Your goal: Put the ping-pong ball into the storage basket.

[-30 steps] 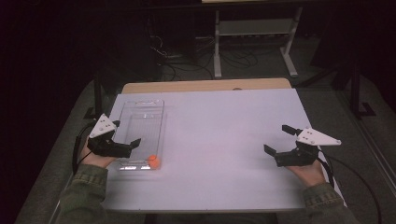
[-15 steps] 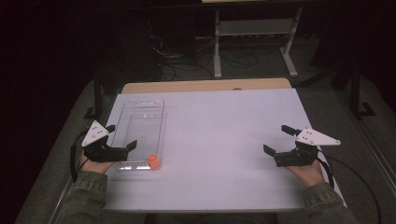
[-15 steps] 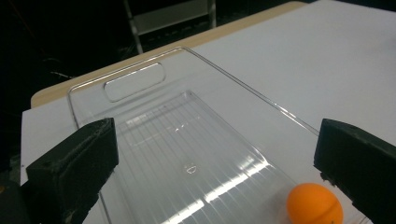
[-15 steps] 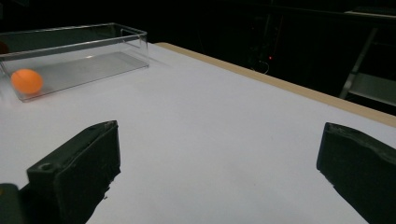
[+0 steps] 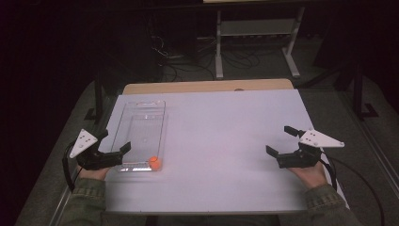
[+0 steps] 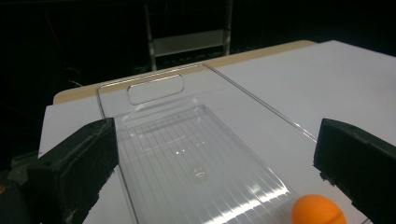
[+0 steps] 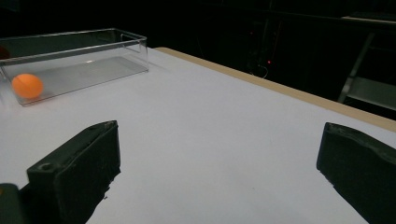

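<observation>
A clear plastic tray (image 5: 141, 113) lies lengthwise on the left part of the white table. A small orange ball (image 5: 155, 163) rests inside it at its near right corner. My left gripper (image 5: 114, 140) is open at the tray's near left corner, holding nothing. In the left gripper view its jaws (image 6: 217, 140) stand wide apart, with the tray (image 6: 154, 88) ahead and the ball (image 6: 319, 215) low on the right. My right gripper (image 5: 278, 139) is open over the bare right part of the table. The right gripper view (image 7: 219, 140) has the tray (image 7: 93, 46) and ball (image 7: 27, 86) far off.
A white sheet (image 5: 221, 141) covers the table, and a strip of wood (image 5: 207, 87) shows along its far edge. Behind the table stand a metal frame (image 5: 254, 28) and loose cables (image 5: 174, 52) on the dark floor.
My left gripper has drawn back a little toward the person and to the left, still open. The right gripper and the ball have not moved.
</observation>
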A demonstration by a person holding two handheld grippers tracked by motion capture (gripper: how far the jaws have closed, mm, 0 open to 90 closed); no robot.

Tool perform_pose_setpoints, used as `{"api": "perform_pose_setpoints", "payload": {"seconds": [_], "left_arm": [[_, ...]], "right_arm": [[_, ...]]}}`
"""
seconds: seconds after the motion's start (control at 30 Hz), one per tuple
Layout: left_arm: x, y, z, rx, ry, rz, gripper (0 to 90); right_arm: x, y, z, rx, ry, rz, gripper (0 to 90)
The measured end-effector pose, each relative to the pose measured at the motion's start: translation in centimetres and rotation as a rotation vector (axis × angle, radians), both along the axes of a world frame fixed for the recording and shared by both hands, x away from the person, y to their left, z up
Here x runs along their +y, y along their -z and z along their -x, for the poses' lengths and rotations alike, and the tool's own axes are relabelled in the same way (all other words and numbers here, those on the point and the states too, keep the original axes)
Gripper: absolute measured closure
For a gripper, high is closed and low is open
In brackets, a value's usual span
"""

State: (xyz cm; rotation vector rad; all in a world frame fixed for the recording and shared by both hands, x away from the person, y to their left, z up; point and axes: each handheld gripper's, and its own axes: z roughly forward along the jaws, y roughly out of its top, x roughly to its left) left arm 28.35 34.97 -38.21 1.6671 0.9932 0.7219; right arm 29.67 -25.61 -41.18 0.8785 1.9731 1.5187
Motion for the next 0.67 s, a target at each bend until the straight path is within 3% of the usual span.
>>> {"api": "perform_pose_setpoints", "payload": {"seconds": [0.13,0.43,0.67], "left_arm": [[0.2,0.4,0.5,-0.02,-0.022,0.024,0.0],[0.7,1.5,1.0,-0.06,-0.061,0.034,0.0],[1.2,2.0,1.2,-0.064,-0.075,0.058,0.0]], "right_arm": [[0.0,0.0,0.0,-0.001,0.002,0.0,0.0],[0.0,0.0,0.1,-0.007,0.004,-0.003,0.0],[-0.1,0.1,0.2,-0.011,0.008,-0.01,0.0]]}}
